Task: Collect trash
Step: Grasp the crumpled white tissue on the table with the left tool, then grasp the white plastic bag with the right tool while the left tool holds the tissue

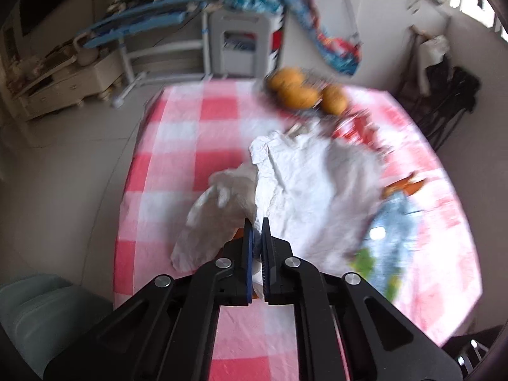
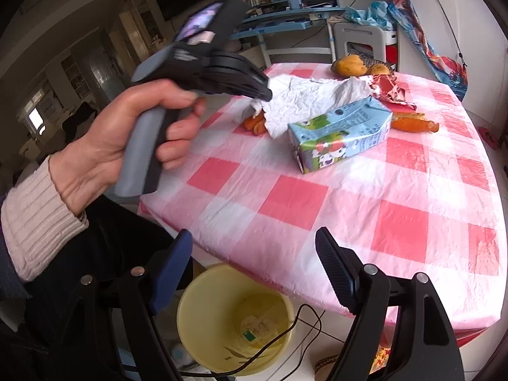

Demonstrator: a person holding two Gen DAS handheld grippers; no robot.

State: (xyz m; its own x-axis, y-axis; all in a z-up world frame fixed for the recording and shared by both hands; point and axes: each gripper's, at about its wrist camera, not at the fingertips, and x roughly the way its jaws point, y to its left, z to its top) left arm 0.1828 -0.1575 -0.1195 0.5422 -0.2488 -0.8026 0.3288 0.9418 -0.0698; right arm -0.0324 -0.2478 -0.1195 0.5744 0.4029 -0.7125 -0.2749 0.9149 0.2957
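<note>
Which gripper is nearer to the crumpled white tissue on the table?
Left. The left gripper is shut on the near edge of the crumpled white tissue. The right gripper hangs open off the table's near edge, above the yellow bin.

Motion blurs the fruit (image 1: 301, 90) and carton (image 1: 385, 225); paper (image 2: 304, 101) hides part of the peels (image 2: 255, 122).

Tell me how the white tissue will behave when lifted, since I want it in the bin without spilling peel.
The tissue looks thin and crumpled, so it will probably hang limp from the shut left gripper rather than hold shape. It seems very light, likely to trail or flutter. The orange peel beside its edge may get dragged along or drop.
</note>
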